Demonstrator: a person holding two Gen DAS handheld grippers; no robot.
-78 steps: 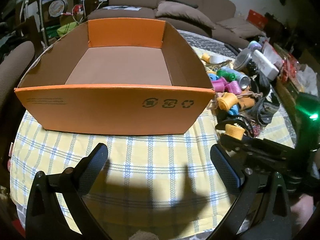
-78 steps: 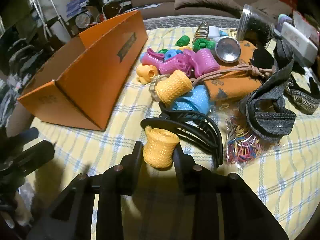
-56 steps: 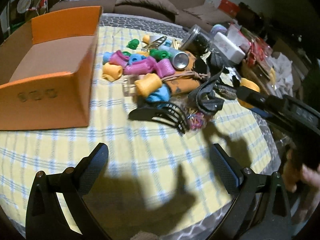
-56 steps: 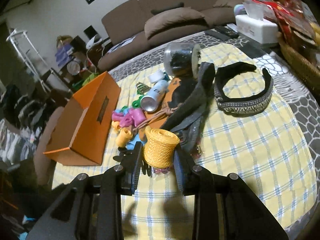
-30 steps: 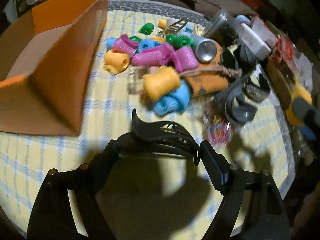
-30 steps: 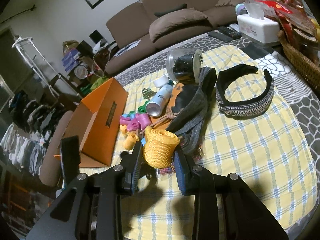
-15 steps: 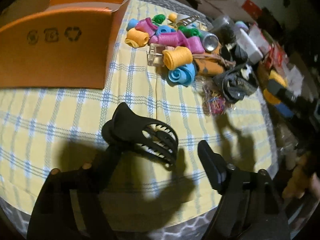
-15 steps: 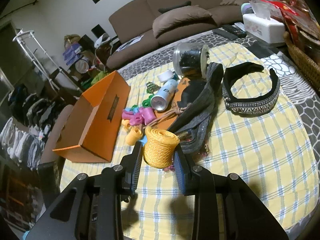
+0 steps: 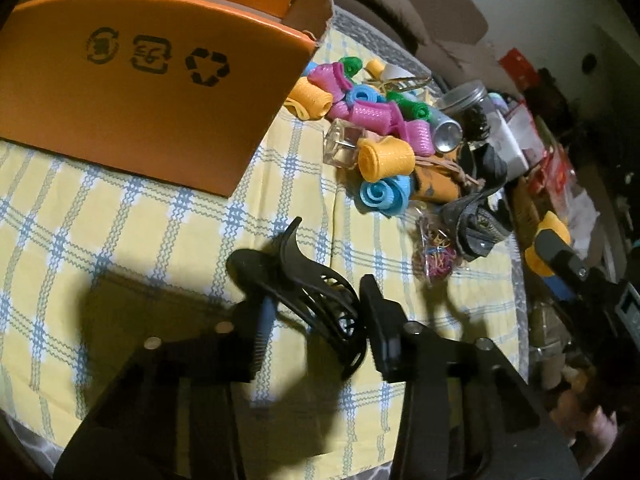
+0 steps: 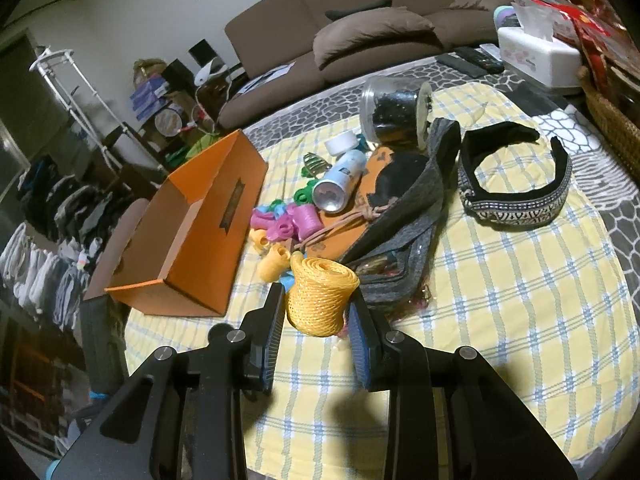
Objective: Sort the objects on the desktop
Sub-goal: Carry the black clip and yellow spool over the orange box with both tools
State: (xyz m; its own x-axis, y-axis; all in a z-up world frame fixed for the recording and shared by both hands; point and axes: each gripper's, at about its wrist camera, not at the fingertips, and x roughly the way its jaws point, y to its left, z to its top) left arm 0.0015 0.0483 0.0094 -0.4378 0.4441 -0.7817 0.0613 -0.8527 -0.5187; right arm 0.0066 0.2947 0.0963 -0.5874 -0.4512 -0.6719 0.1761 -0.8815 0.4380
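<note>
Left wrist view: the left gripper [image 9: 316, 312] has just been closing and now pinches a black hair claw [image 9: 308, 284] over the near part of the yellow checked tablecloth [image 9: 120, 220]. Bare cloth runs from there up to the orange box [image 9: 140, 92], whose near wall stands far left, top open. Right of the box's corner sits the pile of rollers [image 9: 376, 120], then a bag of rubber bands [image 9: 436, 248] close to the table's right edge.

Over in the right wrist view, the right gripper [image 10: 318, 320] is clamped on a yellow mesh roller [image 10: 320, 300], held up off the cloth. Lots of open cloth to the near right; a black headband [image 10: 516, 196] lies far right, well apart from the box [image 10: 200, 236] on the left.
</note>
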